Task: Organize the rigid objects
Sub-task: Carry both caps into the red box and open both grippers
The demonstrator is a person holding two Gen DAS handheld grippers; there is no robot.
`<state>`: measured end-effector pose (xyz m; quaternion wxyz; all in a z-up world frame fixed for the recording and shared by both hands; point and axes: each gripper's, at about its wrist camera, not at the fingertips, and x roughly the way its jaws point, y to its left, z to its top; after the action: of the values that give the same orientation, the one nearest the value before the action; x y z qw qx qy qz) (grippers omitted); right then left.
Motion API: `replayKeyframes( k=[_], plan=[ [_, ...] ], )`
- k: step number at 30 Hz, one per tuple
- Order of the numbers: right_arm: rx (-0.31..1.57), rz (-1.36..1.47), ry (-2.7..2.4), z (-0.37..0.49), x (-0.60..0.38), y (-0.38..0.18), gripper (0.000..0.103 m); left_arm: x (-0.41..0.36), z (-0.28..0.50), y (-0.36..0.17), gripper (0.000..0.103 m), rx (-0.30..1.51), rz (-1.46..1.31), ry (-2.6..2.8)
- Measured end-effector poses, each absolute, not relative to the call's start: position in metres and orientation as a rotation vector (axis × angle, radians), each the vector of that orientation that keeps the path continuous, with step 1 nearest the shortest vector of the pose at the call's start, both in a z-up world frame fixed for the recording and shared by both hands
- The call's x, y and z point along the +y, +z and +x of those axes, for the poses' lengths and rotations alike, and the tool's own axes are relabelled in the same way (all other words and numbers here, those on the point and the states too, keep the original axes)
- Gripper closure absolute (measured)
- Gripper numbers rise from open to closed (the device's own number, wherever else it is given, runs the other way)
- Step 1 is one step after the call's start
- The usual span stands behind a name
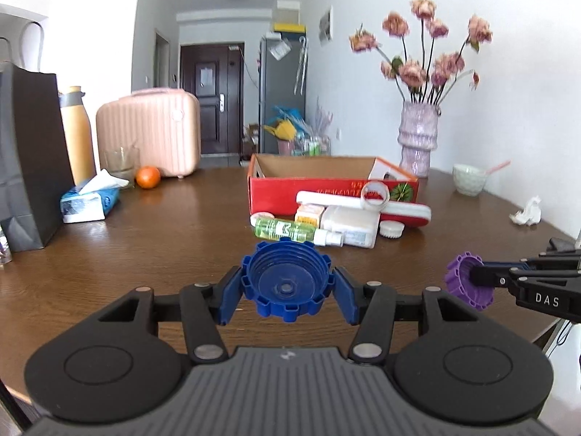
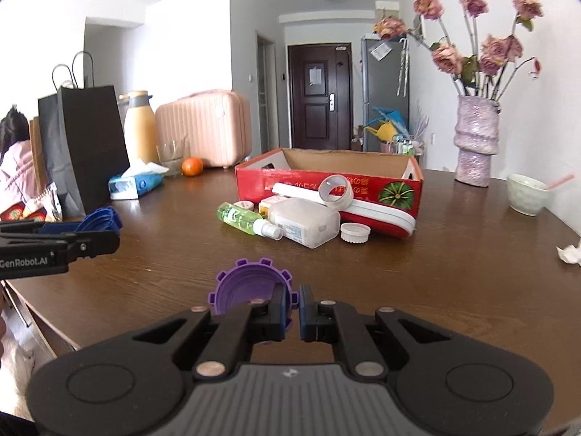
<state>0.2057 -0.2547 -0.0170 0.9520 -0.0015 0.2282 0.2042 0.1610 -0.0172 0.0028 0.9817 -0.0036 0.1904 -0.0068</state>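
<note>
My left gripper [image 1: 286,287] is shut on a blue toothed cap [image 1: 287,279], held above the brown table; the cap shows at the left of the right wrist view [image 2: 100,219]. My right gripper [image 2: 295,307] is shut on the rim of a purple toothed cap [image 2: 247,289], which also shows in the left wrist view [image 1: 466,279]. Ahead stands an open red cardboard box [image 1: 326,185] [image 2: 326,178]. In front of it lie a green bottle [image 2: 243,218], a white bottle [image 2: 305,221], a white cap [image 2: 355,233], a tape roll [image 2: 336,190] and a red-white case [image 2: 381,214].
A black paper bag [image 2: 83,145], yellow flask [image 2: 139,127], pink suitcase [image 2: 207,123], glass, orange [image 2: 191,166] and tissue pack [image 2: 134,181] stand at the left. A vase of flowers [image 2: 475,145], a bowl [image 2: 526,192] and crumpled tissue [image 2: 570,252] are at the right.
</note>
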Motion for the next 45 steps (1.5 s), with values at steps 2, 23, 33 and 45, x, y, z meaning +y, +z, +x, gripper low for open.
replayKeyframes(
  k=[2,23,33,45],
  plan=[
    [0.445,0.001,0.405,0.195,-0.259,-0.013,0.096,-0.019,0.150,0.005,0.049,0.357,-0.008,-0.012],
    [0.327,-0.010,0.331,0.290,-0.287,0.061,0.096,0.004,0.236,0.073,0.049,0.215,0.040,-0.090],
    [0.484,0.036,0.336,0.518,-0.289,0.072,0.096,0.003,0.478,0.081,0.049,0.405,0.025,-0.218],
    [0.847,-0.179,0.201,0.739,-0.238,-0.010,0.096,-0.003,0.709,0.003,0.048,0.828,0.103,-0.164]
  ],
)
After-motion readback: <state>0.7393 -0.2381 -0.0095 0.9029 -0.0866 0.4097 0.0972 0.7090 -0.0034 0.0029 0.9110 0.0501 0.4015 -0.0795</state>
